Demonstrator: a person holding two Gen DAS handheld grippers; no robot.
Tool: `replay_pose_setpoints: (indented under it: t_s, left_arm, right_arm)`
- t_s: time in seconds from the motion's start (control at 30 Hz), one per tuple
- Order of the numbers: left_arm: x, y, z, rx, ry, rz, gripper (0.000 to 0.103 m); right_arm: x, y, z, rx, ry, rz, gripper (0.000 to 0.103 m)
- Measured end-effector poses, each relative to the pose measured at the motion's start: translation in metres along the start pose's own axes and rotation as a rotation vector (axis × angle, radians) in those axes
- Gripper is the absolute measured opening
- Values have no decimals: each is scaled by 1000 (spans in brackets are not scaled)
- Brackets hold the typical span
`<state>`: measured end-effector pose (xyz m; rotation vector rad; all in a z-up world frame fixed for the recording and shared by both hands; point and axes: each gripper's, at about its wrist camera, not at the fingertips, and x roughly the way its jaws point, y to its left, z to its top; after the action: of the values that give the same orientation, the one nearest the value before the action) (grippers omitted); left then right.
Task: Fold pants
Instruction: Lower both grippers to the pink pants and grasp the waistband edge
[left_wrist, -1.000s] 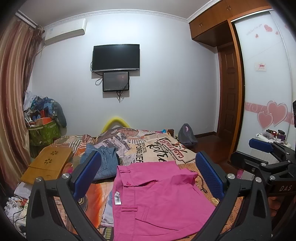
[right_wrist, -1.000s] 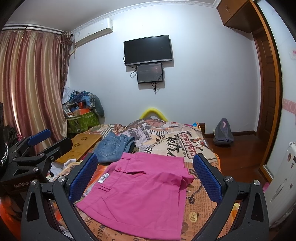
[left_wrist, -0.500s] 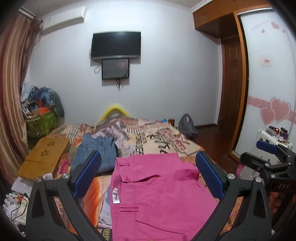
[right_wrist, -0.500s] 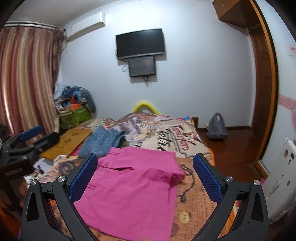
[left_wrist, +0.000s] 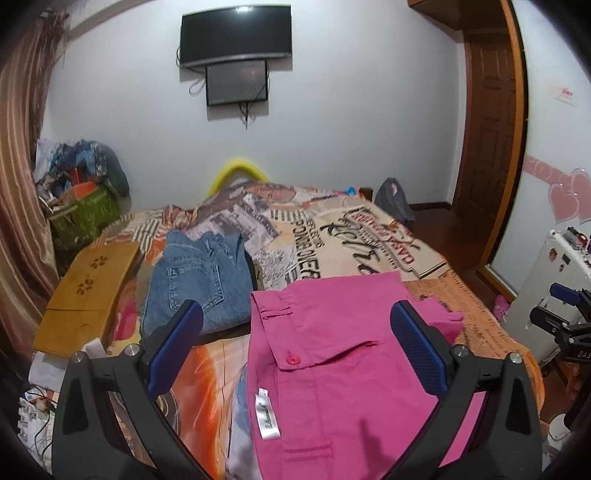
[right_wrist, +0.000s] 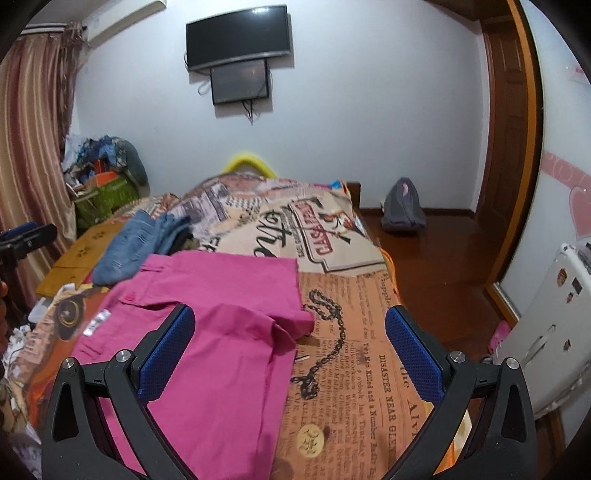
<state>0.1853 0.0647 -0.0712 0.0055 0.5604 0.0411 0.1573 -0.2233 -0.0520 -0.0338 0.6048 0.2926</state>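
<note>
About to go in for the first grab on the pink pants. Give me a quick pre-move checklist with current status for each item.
1. Left gripper open and empty: ok, fingers spread wide, nothing between them.
2. Right gripper open and empty: ok.
3. Pink pants spread on the bed: mostly ok, but a bunched flap sticks out at their right edge.
4. Waistband reachable: ok, waistband and button lie exposed under the left gripper.
5. Jeans apart from the pants: cannot tell, their edges run close together.
6. Near hem of the pants: cannot tell, hidden below both grippers.
</note>
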Motion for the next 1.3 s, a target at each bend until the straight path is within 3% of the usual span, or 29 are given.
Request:
replay_pose_setpoints:
  t_s: [0.1,0.17,0.37,0.47,0.7,0.77,0.83,1.13,1.3]
  left_arm:
    - [27,5,-1,-2,50,-2,103]
    - [45,7,-5,2,84,4,101]
    - [99,4,-35,29,239,-44,76]
    - [116,0,-54,53,300,-61,70]
    - [141,4,-79,21,406,-103,67]
    - [145,9,-82,-5,420,-114,67]
    - [146,13,-84,-20,427,-118,67]
    - [150,12,-88,-6,438,-101,70]
    - [137,14,-76,29,406,-18,70]
  right_arm:
    - [23,-6,1,7,36,20,98]
    - [40,-8,0,1,71,34,88]
    - [90,-8,-20,59,237,159,62]
    - [111,-6,-33,81,319,209,50]
    - [137,-6,-40,88,388,257,42]
    - [144,-8,-40,85,397,260,22]
    - [149,-11,-40,96,408,305,10]
    - [144,-11,-39,34,382,215,5]
    - [135,-25,-35,39,403,169,5]
